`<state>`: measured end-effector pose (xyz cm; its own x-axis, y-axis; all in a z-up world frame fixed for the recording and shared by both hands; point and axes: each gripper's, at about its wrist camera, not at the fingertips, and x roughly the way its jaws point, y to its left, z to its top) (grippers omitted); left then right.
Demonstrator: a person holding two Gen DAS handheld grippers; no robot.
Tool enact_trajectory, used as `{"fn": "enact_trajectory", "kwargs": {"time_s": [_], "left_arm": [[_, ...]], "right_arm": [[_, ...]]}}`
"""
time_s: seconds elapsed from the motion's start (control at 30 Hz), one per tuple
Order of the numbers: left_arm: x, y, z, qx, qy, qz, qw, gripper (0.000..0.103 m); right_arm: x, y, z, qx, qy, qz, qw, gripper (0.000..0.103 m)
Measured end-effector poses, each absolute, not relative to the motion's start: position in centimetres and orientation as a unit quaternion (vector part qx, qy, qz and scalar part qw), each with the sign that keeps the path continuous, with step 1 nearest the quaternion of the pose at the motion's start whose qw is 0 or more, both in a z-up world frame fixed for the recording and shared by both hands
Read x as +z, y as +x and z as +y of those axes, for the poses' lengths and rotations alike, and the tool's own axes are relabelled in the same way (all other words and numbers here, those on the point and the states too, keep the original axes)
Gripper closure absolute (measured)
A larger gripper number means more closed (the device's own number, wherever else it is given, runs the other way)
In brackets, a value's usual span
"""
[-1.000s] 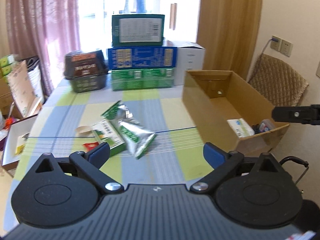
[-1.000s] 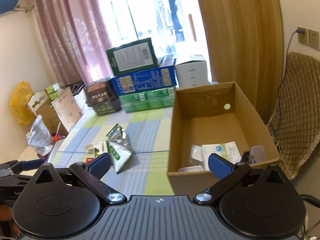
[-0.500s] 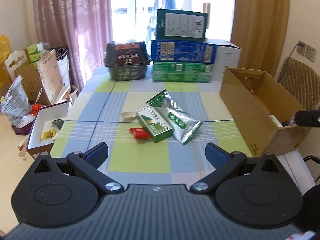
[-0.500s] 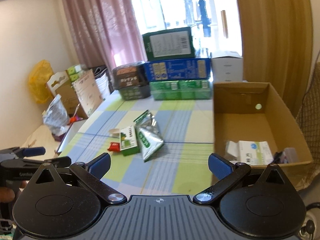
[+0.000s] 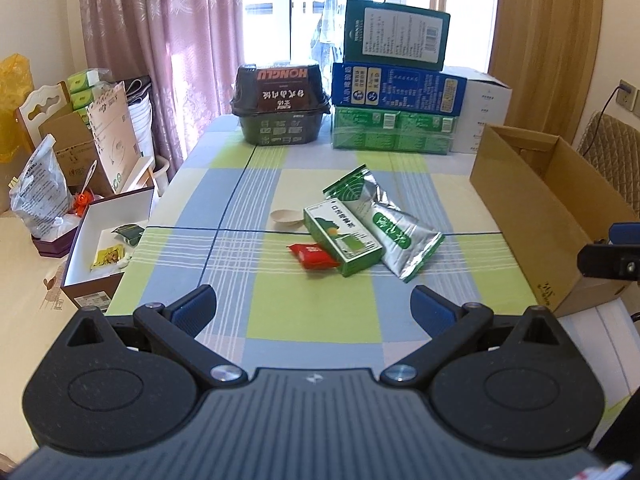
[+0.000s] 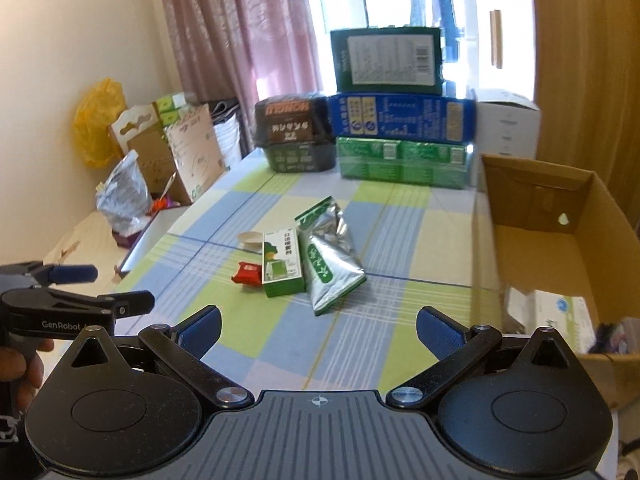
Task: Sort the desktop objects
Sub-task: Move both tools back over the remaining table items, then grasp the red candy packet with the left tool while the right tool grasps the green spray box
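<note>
The carton's (image 6: 556, 240) contents are cut off behind its near wall. Mid-worktop (image 5: 312, 320), a green box (image 5: 342, 240) lies long axis toward the near right corner, over a red packet (image 5: 314, 255), beside a foil pouch (image 5: 390, 226). Both tongs, left (image 5: 314, 306) and right (image 6: 319, 326), hang spread and empty, well short of the pile.

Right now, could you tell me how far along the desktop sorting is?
Partly done: the cardboard box already holds a few items. Nothing is in hand; the left gripper and right gripper are open. Left on the table: the green carton, silver pouch, red packet and a small beige piece.
</note>
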<state>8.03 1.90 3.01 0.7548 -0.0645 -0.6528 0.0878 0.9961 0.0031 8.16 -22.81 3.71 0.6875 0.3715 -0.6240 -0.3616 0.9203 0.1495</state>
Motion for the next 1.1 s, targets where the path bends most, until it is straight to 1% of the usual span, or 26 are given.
{"fn": "enact_trajectory", "kwargs": {"time_s": [0.27,0.67,0.73,0.77,0.83,0.9,1.0,1.07,1.1], "left_arm": [[0.5,11.6,2.4,-0.04,0.032,0.363,0.93,0.002],[-4.8,18.4,2.8,-0.045,0.047,0.386,0.92,0.002],[-5.7,19.6,2.6,-0.05,0.05,0.388,0.919,0.004],[-6.0,20.1,2.5,-0.051,0.05,0.388,0.919,0.005],[-6.7,21.2,2.6,-0.053,0.04,0.391,0.918,0.01],[-7.1,22.2,2.8,-0.053,0.028,0.396,0.916,0.016],[-7.6,23.3,2.8,-0.056,0.026,0.397,0.916,0.024],[-7.9,24.0,2.7,-0.059,0.023,0.4,0.914,0.026],[-8.1,24.3,2.7,-0.061,0.021,0.402,0.913,0.029]], "right_arm": [[0.4,12.6,-20.9,0.204,-0.005,0.356,0.912,0.002],[-5.2,19.0,-19.3,0.199,-0.005,0.38,0.903,0.004],[-6.0,19.9,-19.1,0.2,-0.006,0.386,0.9,0.015],[-6.3,20.3,-18.9,0.203,-0.008,0.39,0.898,0.018],[-6.8,21.2,-18.6,0.209,-0.013,0.392,0.896,0.029],[-7.2,21.9,-18.4,0.215,-0.014,0.395,0.893,0.035],[-7.6,22.7,-18.1,0.22,-0.016,0.395,0.892,0.037],[-7.9,23.1,-18.0,0.223,-0.017,0.396,0.891,0.037],[-8.0,23.3,-18.0,0.223,-0.017,0.397,0.89,0.037]]}}
